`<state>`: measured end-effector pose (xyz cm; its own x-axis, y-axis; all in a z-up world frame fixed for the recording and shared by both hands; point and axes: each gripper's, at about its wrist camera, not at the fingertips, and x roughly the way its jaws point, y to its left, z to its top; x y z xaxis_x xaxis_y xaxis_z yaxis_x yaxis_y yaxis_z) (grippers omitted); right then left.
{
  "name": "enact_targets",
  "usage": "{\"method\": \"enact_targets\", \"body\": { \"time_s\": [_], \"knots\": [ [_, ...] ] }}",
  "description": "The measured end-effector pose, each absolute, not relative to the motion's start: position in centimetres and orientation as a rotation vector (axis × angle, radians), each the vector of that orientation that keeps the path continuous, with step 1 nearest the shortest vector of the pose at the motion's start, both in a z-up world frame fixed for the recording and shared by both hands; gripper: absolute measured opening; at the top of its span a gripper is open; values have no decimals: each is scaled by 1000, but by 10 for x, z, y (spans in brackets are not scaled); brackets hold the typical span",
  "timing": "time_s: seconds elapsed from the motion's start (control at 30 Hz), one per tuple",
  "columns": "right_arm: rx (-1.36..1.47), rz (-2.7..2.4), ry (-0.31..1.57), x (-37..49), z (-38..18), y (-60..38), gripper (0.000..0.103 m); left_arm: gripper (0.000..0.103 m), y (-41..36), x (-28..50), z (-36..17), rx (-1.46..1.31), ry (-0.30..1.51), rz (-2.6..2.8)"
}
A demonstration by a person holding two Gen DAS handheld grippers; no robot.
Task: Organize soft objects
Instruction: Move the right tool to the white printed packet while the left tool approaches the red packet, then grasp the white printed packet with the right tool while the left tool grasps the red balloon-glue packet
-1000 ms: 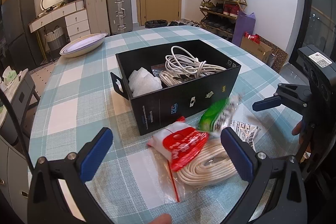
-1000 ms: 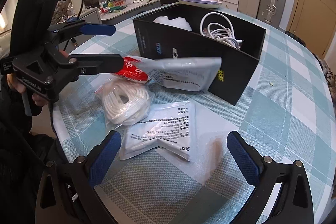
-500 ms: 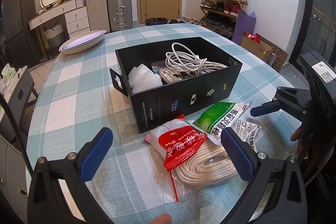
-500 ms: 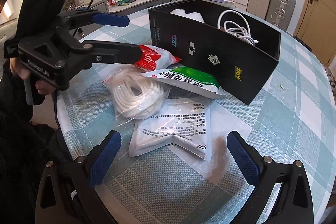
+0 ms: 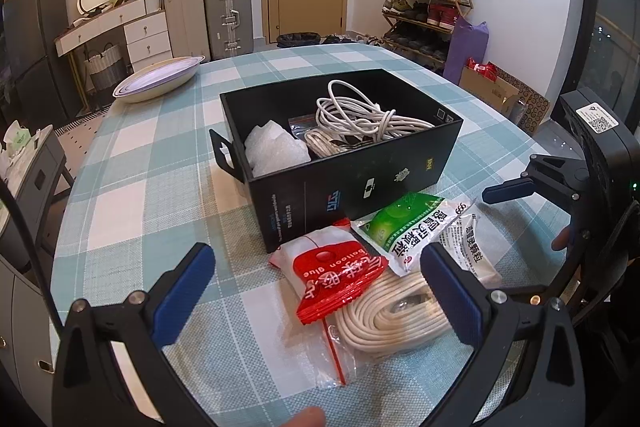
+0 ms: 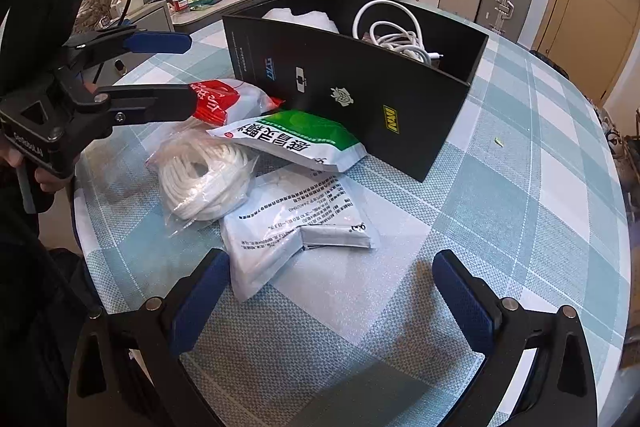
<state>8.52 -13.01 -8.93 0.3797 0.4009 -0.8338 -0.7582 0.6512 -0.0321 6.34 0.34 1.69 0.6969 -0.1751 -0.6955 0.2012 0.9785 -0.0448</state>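
An open black box (image 5: 352, 183) in the middle of the checked table holds a white cable (image 5: 360, 115), bubble wrap (image 5: 272, 151) and a small bag. In front of it lie a red-and-white packet (image 5: 336, 275), a green-and-white packet (image 5: 404, 227), a bagged white rope coil (image 5: 396, 311) and a flat white packet (image 6: 296, 223). My left gripper (image 5: 316, 291) is open, low over the red packet and the rope. The right gripper (image 6: 330, 301) is open too, just short of the white packet. The green packet (image 6: 296, 139) rests on the rope (image 6: 204, 175) and against the box (image 6: 352, 83).
A shallow white dish (image 5: 156, 79) sits at the table's far left edge. Suitcases, a drawer unit and a shoe rack (image 5: 428, 3) stand beyond the table. The left gripper (image 6: 188, 73) reaches in from the left in the right wrist view. The table edge (image 6: 80, 227) curves close behind the rope.
The green packet was tumbling in the air beside the box a second ago; it now lies still, green face up. Both grippers stay open and have shifted only slightly.
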Motion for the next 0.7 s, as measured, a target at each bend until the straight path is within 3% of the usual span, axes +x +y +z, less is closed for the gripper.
{"method": "enact_targets", "body": {
  "time_s": [0.27,0.33,0.5,0.7],
  "knots": [
    [-453,787,895,91,-91,-121,101,103,4,64,17,35,773,-210],
    [-444,805,881,90,-90,-120,86,103,3,64,16,36,774,-212],
    [-434,833,869,87,-87,-121,69,103,2,63,15,36,775,-212],
    [-460,835,865,83,-85,-134,62,103,2,63,15,36,775,-211]
  ]
}}
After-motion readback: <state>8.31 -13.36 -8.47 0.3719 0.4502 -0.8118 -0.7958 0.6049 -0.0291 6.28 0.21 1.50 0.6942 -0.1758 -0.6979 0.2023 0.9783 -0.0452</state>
